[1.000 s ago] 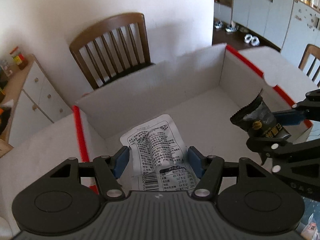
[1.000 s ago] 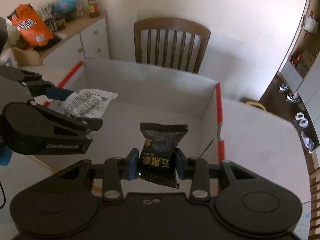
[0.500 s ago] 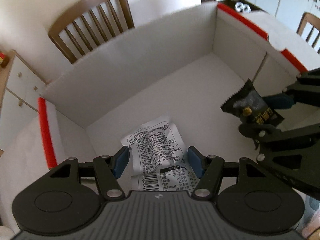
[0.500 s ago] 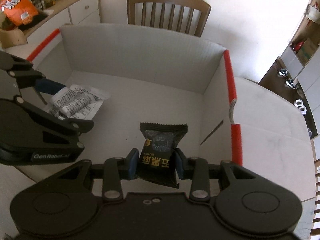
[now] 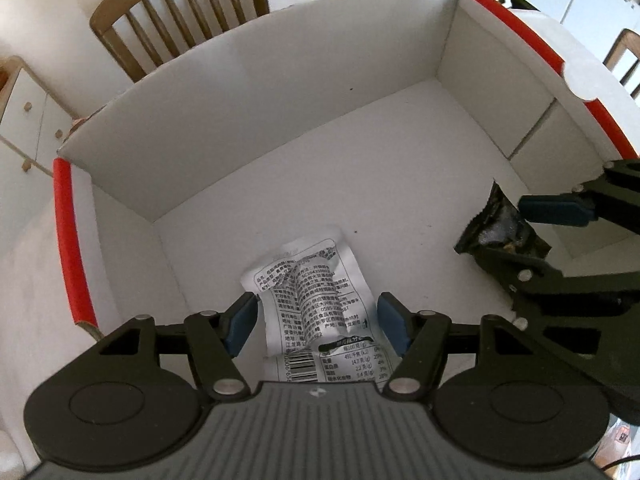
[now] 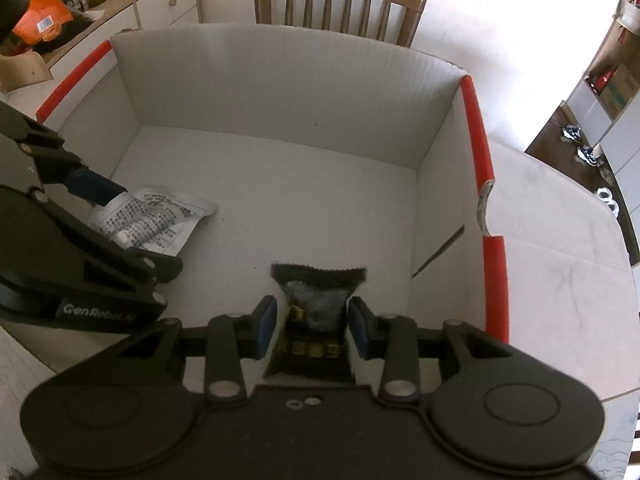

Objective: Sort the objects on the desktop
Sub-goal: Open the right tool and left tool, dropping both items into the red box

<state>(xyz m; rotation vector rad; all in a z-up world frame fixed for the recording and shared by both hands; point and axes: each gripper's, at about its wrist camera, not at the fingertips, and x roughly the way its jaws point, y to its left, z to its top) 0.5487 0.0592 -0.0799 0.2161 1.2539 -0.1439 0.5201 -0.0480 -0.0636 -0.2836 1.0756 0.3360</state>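
A white cardboard box with red-taped edges stands on the table; it also shows in the right wrist view. My left gripper is low inside the box, its jaws open with a gap on each side of a white printed snack packet, which lies on the box floor. The packet also shows in the right wrist view. My right gripper is inside the box at the right, its jaws slightly apart around a black snack packet, also seen in the left wrist view. Whether they still pinch it is unclear.
A wooden chair stands behind the box. A white cabinet with an orange bag and jars is at the back left. The white table extends to the right of the box.
Both grippers have gone down into the box. The left jaws have opened off the white packet, which now lies on the floor. The black packet has dropped lower between the right jaws.
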